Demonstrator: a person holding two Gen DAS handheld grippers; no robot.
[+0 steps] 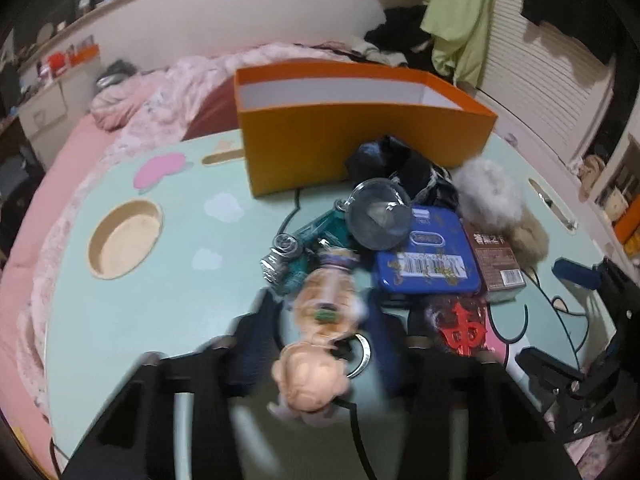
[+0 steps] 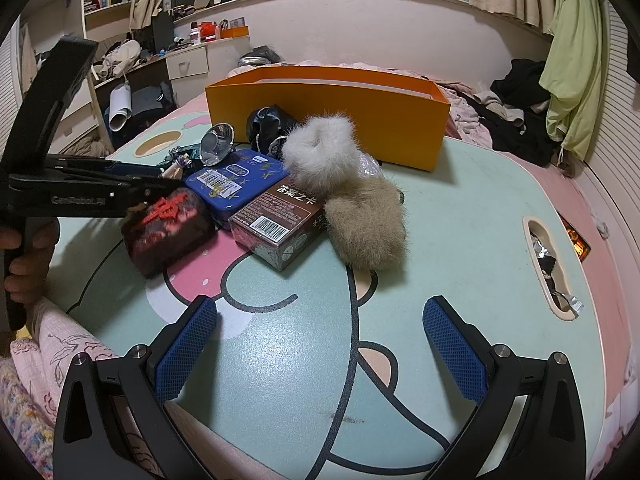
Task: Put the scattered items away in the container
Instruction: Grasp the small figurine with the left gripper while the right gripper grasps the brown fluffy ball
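My left gripper (image 1: 320, 328) is shut on a small peach doll figure (image 1: 320, 320) with a key ring, its head toward the camera; the view is blurred. From the right wrist view the left gripper (image 2: 170, 186) reaches in from the left, over a dark pouch with a red character (image 2: 168, 228). The orange box (image 1: 360, 136) stands open behind the pile. A blue tin (image 1: 428, 264), a brown card box (image 2: 280, 220), a metal funnel (image 1: 376, 216), a white fluffy scrunchie (image 2: 320, 156) and a beige one (image 2: 364, 224) lie in front of it. My right gripper (image 2: 320, 344) is open over bare table.
The mint cartoon table (image 2: 440, 240) sits on a pink bed. It has a round cup hole (image 1: 124, 240) on the left and a handle slot (image 2: 548, 264) on the right. A black cloth (image 1: 400, 160) and teal trinkets (image 1: 316, 232) lie near the box. A hand (image 2: 24, 264) holds the left gripper.
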